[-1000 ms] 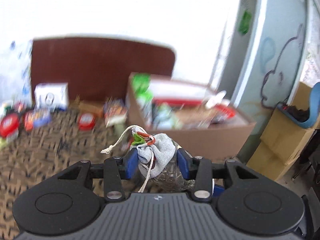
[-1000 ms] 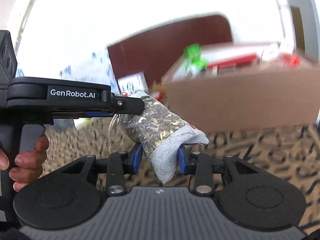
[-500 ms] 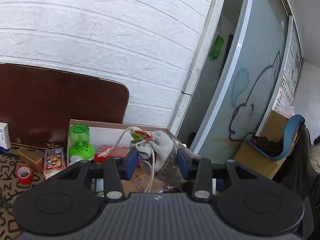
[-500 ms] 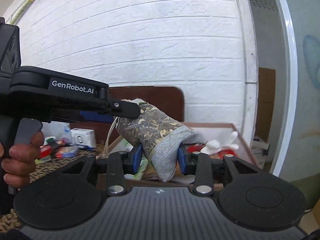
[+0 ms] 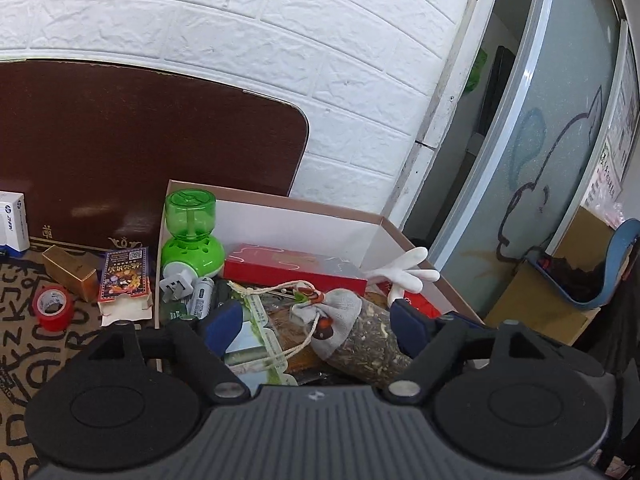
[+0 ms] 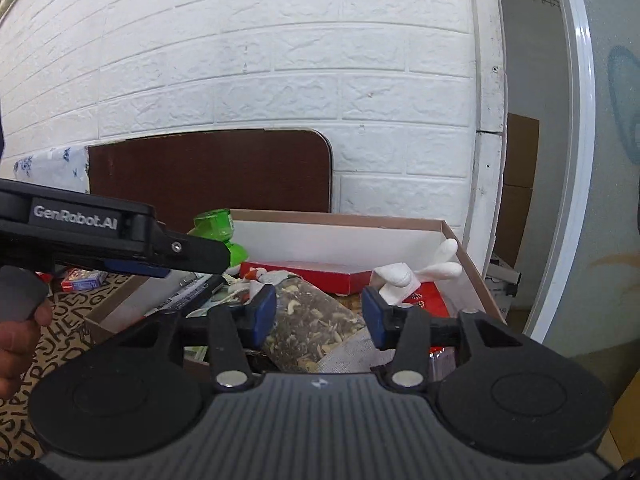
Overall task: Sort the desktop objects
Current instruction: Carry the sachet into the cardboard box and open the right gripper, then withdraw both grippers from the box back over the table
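A grey drawstring sachet of dried herbs point(image 5: 352, 336) lies inside the open cardboard box point(image 5: 280, 204), on top of the other items. My left gripper point(image 5: 316, 324) is open, its blue pads on either side of the sachet and apart from it. My right gripper point(image 6: 319, 312) is open too, jaws wide around the same sachet point(image 6: 308, 328), not squeezing it. The left gripper's body point(image 6: 112, 236) crosses the left of the right wrist view.
The box holds a green plastic diffuser point(image 5: 192, 236), a red flat box point(image 5: 292, 266), a white hand-shaped figure point(image 5: 404, 274), a plug and packets. On the patterned tablecloth left of it lie a card pack point(image 5: 124, 276), a gold box point(image 5: 70, 270) and red tape point(image 5: 52, 306).
Both grippers carried the sachet from above the table to over the box, then opened. The sachet has dropped from between the jaws and now rests in the box.
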The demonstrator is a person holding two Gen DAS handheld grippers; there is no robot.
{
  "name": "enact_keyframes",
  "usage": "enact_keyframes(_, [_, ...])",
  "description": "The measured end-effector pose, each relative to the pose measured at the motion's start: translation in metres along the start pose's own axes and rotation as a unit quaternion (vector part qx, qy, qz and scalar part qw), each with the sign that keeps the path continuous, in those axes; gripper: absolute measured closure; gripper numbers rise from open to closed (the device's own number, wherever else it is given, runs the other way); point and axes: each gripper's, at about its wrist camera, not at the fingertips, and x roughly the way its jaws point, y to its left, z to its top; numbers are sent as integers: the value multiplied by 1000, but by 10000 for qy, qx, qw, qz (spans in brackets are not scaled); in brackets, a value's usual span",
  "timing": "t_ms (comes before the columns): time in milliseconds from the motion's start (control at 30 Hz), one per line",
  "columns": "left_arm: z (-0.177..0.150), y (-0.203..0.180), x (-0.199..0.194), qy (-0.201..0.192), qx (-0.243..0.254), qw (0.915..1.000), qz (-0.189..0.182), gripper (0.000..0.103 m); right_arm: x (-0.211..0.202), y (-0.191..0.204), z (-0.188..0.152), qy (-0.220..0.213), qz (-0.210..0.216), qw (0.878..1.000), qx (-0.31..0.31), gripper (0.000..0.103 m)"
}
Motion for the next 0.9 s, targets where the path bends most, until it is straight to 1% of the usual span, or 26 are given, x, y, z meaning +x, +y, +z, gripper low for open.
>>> enact_keyframes(33, [-1,-1,0,21,18,10000,-21,16,2,0,-1,50,0,10000,-3,48])
enact_keyframes(100, [-4,-3,-1,44,48,10000,-34,11,6,3,-1,191,27,9998,1,47])
enact_keyframes(233, [-10,-5,-3,122,136,9998,0,10,24,5,-6,656,81,9978,38,46])
enact_keyframes(267, [-11,-5,-5,139,149,9998,9,10,27,6,-8,680,95,9976,18,46])
enact_keyframes(367, [-15,-4,-13,132,160,9998,30,10,20,6,-9,614,45,9979,191,44])
enact_keyframes(467, [-19,-4,-24,76,155,9998,95,10,-2,9,-8,331,91,9987,386,37])
enact_keyframes(533, [-22,-5,-32,50,149,9998,120,9,-16,15,-10,141,56,9990,410,20])
enact_keyframes(567, [-24,-5,-37,20,142,9998,156,7,-23,19,-10,71,-17,9992,390,18])
enact_keyframes(667, [-30,-6,-50,25,145,9993,330,7,-37,31,-16,22,-84,9994,331,16])
enact_keyframes(733, [-35,-6,-57,47,145,9990,410,7,-44,38,-20,25,-48,9995,327,8])
enact_keyframes(900, [-49,-3,-71,175,110,9972,723,7,-56,59,-30,98,46,9998,179,7])
